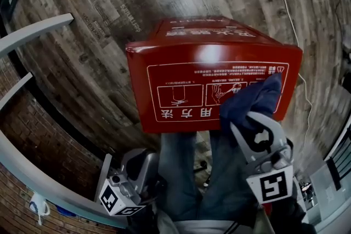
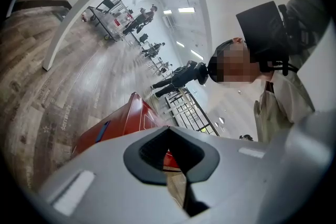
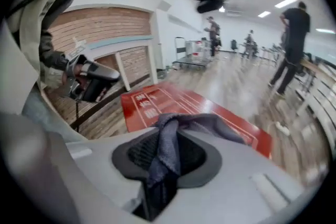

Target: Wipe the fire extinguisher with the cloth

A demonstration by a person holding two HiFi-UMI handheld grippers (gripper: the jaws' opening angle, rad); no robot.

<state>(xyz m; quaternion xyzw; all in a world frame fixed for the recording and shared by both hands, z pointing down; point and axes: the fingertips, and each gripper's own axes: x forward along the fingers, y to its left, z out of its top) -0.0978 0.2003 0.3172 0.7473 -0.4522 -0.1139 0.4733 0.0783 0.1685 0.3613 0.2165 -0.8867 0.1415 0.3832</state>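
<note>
Red metal fire-extinguisher box (image 1: 214, 82), right gripper (image 1: 255, 124) clamping a dark blue cloth (image 1: 253, 98) against its labelled face, left gripper (image 2: 174, 159) closed and empty.

The floor (image 1: 109, 35) is of wood-look planks in grey and brown tones, and some planks carry pale print that is too blurred to read. A red fire extinguisher box (image 1: 214, 68) stands directly on it. Just beside the box, a thin white cable (image 1: 296, 35) lies along the planks.
</note>
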